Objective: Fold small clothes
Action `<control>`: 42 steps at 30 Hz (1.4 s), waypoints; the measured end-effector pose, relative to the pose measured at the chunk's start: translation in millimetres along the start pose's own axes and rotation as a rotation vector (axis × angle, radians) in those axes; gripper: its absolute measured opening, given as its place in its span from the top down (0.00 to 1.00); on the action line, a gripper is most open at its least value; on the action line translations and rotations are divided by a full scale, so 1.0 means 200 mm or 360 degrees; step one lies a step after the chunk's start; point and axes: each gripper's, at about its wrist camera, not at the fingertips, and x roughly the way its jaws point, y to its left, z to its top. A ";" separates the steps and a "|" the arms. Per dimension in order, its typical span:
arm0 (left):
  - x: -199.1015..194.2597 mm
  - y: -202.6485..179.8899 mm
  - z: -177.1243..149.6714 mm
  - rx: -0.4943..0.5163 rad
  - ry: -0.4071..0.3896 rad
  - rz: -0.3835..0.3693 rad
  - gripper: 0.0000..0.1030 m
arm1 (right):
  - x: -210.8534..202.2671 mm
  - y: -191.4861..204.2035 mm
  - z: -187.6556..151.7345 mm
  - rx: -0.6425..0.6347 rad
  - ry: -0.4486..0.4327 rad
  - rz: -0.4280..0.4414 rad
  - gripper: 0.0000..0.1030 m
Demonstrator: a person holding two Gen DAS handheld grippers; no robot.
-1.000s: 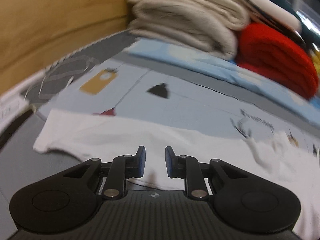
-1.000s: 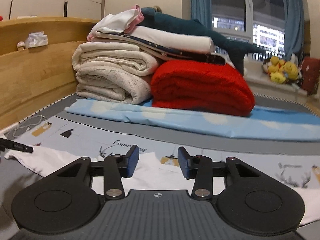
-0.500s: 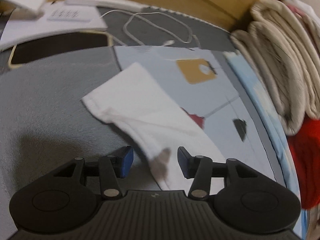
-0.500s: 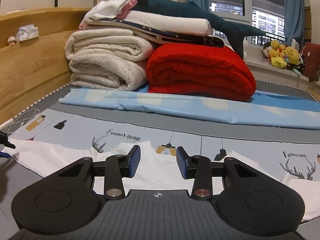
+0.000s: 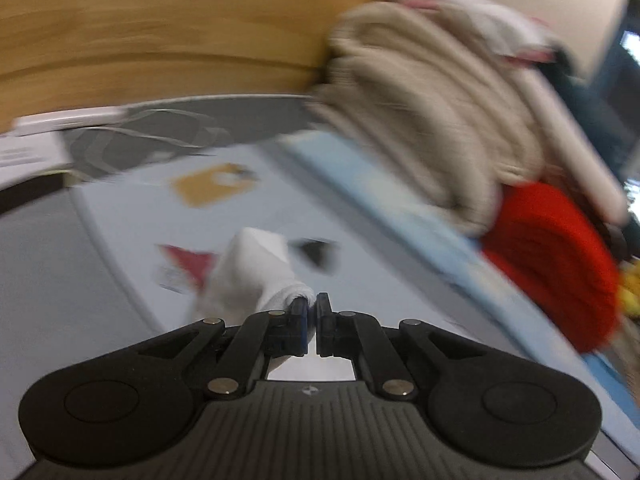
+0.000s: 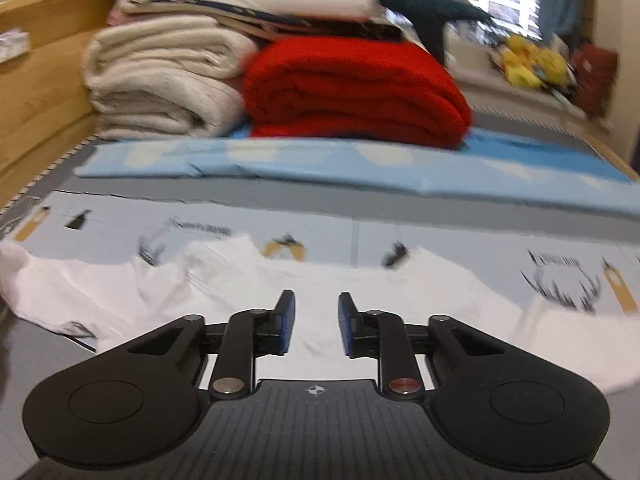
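Change: half a second ago the left gripper (image 5: pixel 311 305) stood with its fingers apart over a flat sleeve; they have since come together on the cloth, which now rises bunched in front of them.
Left gripper: pinched tight on a fold of the small white cotton T-shirt (image 5: pixel 256 276), the cloth wrapped around the left fingertip; the view is blurred.
Right gripper (image 6: pixel 313 307): fingers apart, holding nothing, poised low over the shirt's middle.
Garment: the small white cotton T-shirt (image 6: pixel 208 288) lies spread across the pale grey printed bed sheet (image 6: pixel 360 220), one end lifted at the left edge of the right wrist view.
Behind, left: a stack of folded cream blankets (image 6: pixel 160 84) against the wooden bed frame (image 6: pixel 36 80).
Behind, centre: a folded red knitted blanket (image 6: pixel 352 92) just beside the cream stack, both resting on a light blue folded sheet (image 6: pixel 360 160).
On top: a dark teal plush shark (image 6: pixel 420 8) over white folded linen.
Far right: yellow plush toys (image 6: pixel 528 60) on the window ledge.
Near the frame: a white cable (image 5: pixel 160 136) looped on the grey mattress.
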 end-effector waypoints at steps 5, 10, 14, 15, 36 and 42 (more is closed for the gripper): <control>-0.20 -0.56 -0.34 0.0168 0.0088 -0.0454 0.97 | -0.08 -0.09 -0.05 0.0217 0.0075 -0.0008 0.81; -0.30 -1.02 -0.75 0.0435 0.0526 -0.0941 0.76 | -0.17 -0.16 -0.13 0.0368 0.0088 -0.0088 0.81; -0.31 -1.00 -0.79 0.0480 0.0522 -0.0671 0.69 | -0.23 -0.24 -0.18 0.0437 0.0091 -0.0165 0.74; -0.29 -0.95 -0.77 0.0438 0.0519 -0.0567 0.69 | -0.24 -0.26 -0.20 0.0452 0.0088 -0.0154 0.72; 0.07 -0.67 -0.54 0.0332 0.0552 -0.0022 0.65 | 0.18 0.20 -0.34 -0.0136 0.0353 0.0225 0.46; 0.12 -0.64 -0.46 0.0247 0.0529 -0.0001 0.65 | 0.29 0.42 -0.46 -0.0588 0.0419 0.0173 0.48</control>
